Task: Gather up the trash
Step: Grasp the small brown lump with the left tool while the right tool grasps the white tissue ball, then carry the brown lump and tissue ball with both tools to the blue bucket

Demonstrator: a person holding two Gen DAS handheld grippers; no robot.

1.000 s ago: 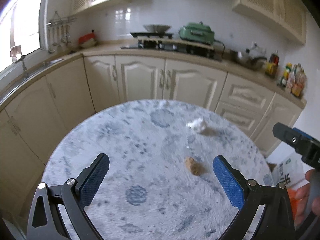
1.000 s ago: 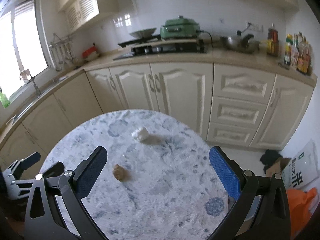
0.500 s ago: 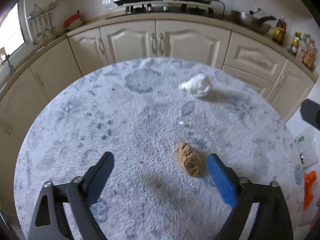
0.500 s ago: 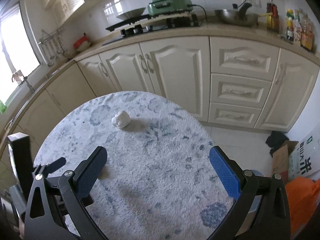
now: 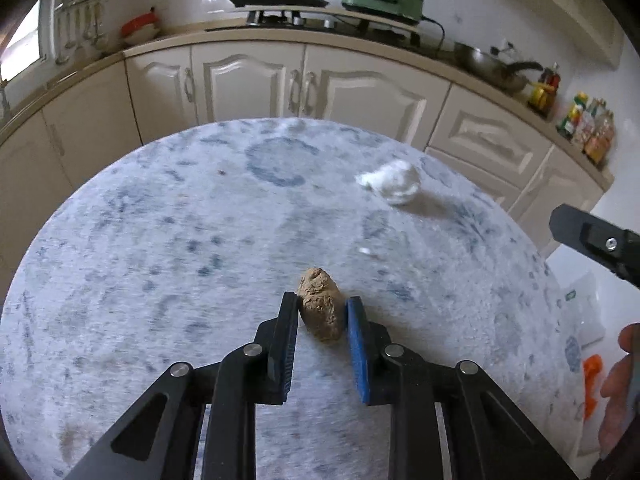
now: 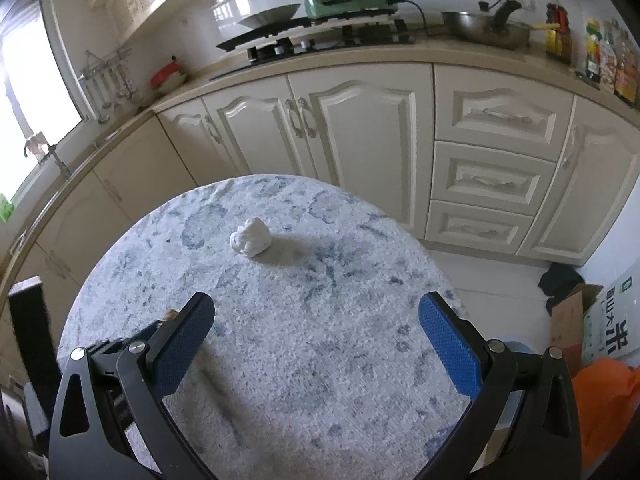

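A brown crumpled lump (image 5: 322,310) lies on the round table with the blue-and-white mottled cloth (image 5: 160,240). My left gripper (image 5: 322,304) is closing on it; both pads touch its sides. A white crumpled tissue (image 5: 394,182) sits farther back on the right, untouched. In the right wrist view the same tissue (image 6: 252,236) lies well ahead of my right gripper (image 6: 316,308), which hangs open over bare cloth with nothing between its fingers. The left gripper's black frame (image 6: 112,352) shows at lower left there, with a sliver of the brown lump (image 6: 172,314).
Cream kitchen cabinets (image 6: 360,136) and a counter with a stove (image 6: 320,36) curve behind the table. On the floor to the right are a cardboard box (image 6: 568,320), a printed bag (image 6: 612,328) and an orange bag (image 6: 604,396). A hand (image 5: 616,396) shows at the right edge.
The left gripper came down and forward to the brown lump and its wide jaws closed around it. The right gripper sank a little and stayed open.
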